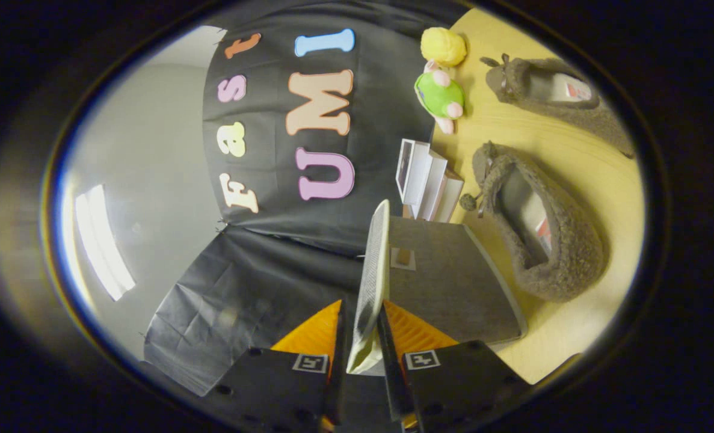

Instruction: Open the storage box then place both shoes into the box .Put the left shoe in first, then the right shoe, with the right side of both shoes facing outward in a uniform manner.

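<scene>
Gripper (361,337) clenched on the storage box's lid (373,270) edge — thin, stiff, probably light; both shoes (537,234) look soft — grasp the collar.

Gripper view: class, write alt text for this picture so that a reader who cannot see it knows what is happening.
The gripper is shut on the pale lid of the grey storage box, holding it raised edge-on. Beyond the box, on the yellow table, lie two furry grey shoes, some white boxes and a plush toy.

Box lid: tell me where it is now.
In the gripper view, the lid stands edge-on, pinched in the claw, beside the grey box.
</scene>
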